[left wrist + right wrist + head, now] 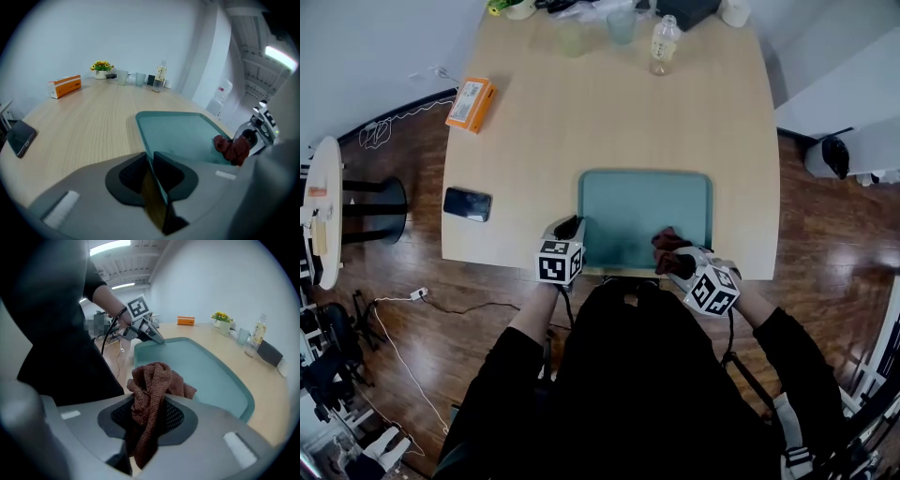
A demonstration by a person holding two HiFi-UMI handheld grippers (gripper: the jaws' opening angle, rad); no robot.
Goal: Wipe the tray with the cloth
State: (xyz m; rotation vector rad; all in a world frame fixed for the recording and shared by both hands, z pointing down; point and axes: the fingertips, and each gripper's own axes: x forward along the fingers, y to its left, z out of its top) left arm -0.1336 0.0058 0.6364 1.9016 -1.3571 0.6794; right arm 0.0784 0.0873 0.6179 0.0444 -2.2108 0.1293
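My right claw [147, 414] grips the cloth [151, 383], which looks soft and light, by its bunched middle at the near right corner of the tray [642, 208]; my left claw [152, 165] clamps its stiff near left rim

Clamped with the left gripper [570, 225] onto the near left rim of the tray [645, 172], jaws shut on its edge. Pinching the cloth [150, 380] in the right gripper [675, 261] over the tray's near right corner. Both forearms reaching forward, angled down toward the tray.
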